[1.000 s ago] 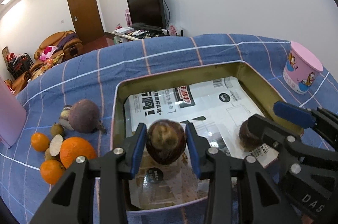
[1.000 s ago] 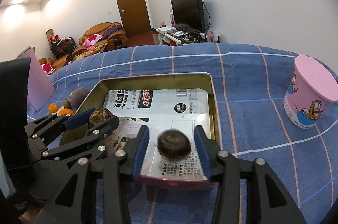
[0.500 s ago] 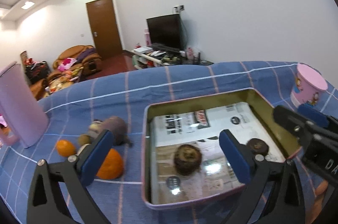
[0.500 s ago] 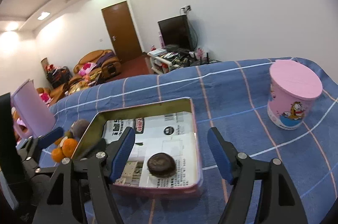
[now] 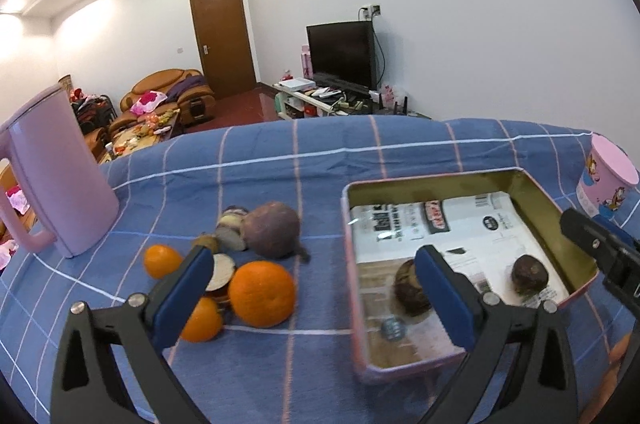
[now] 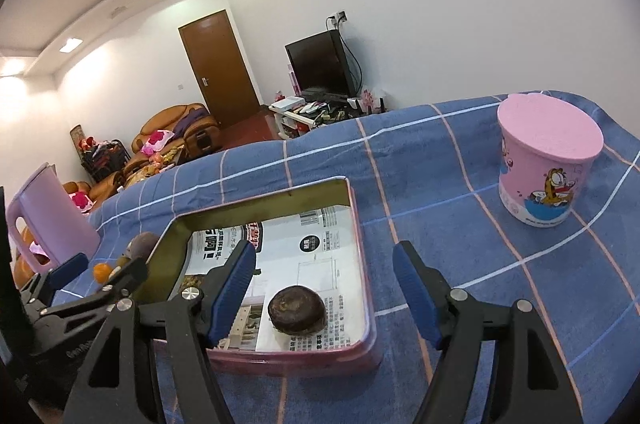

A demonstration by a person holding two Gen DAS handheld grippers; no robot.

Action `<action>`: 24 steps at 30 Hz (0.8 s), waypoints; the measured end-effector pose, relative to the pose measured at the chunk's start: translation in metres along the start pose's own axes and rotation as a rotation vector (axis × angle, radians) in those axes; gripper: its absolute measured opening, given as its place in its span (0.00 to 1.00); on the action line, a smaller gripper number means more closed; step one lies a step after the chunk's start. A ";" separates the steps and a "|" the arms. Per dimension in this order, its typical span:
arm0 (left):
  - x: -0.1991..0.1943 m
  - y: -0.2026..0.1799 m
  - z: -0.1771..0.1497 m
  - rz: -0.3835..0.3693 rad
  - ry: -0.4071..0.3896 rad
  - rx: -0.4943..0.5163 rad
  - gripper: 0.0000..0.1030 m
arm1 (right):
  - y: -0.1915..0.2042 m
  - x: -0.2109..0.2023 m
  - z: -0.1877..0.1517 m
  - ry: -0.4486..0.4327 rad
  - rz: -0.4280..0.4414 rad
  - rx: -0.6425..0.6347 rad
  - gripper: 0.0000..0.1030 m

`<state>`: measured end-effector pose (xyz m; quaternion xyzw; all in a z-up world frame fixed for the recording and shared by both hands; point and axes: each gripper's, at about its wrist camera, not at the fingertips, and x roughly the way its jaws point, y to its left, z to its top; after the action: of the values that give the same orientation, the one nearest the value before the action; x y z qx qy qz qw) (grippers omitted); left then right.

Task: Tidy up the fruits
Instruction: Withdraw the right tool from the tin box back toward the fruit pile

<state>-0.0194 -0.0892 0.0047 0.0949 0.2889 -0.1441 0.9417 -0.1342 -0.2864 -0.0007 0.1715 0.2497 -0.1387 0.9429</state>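
Both our grippers, left gripper and right gripper, have fingers spread, holding nothing. Two dark brown round fruits lie in the pink-rimmed rectangular tin tray. Three oranges and a purplish round fruit sit on the blue checked bench left of it.

left hand-held gripper spread wide (empty), right hand-held gripper likewise
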 end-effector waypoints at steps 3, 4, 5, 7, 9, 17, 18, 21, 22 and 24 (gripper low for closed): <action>0.000 0.011 -0.004 0.017 0.002 0.004 1.00 | 0.001 -0.002 -0.001 -0.005 -0.016 -0.004 0.70; 0.000 0.014 -0.004 0.020 0.002 0.005 1.00 | 0.002 -0.002 -0.001 -0.007 -0.021 -0.004 0.70; 0.000 0.018 -0.005 0.023 0.003 0.007 1.00 | 0.004 -0.003 -0.001 -0.009 -0.029 -0.004 0.70; 0.001 0.024 -0.006 0.032 0.007 0.011 1.00 | 0.006 -0.005 -0.002 -0.010 -0.037 0.004 0.70; 0.001 0.031 -0.009 0.039 0.011 0.013 1.00 | 0.010 -0.007 -0.003 -0.011 -0.034 0.015 0.70; 0.010 0.071 -0.014 0.050 0.053 -0.031 1.00 | 0.044 -0.012 -0.012 -0.001 0.009 -0.032 0.70; 0.011 0.075 -0.014 0.051 0.060 -0.033 1.00 | 0.050 -0.012 -0.014 0.003 0.019 -0.040 0.70; 0.014 0.089 -0.016 0.065 0.069 -0.040 1.00 | 0.063 -0.013 -0.016 0.003 0.045 -0.060 0.70; 0.014 0.095 -0.017 0.066 0.072 -0.049 1.00 | 0.067 -0.013 -0.017 0.002 0.052 -0.066 0.70; 0.015 0.106 -0.017 0.058 0.081 -0.067 1.00 | 0.075 -0.014 -0.018 0.002 0.067 -0.075 0.70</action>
<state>0.0185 0.0113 -0.0078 0.0774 0.3284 -0.1032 0.9357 -0.1271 -0.2089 0.0112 0.1446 0.2499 -0.0973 0.9525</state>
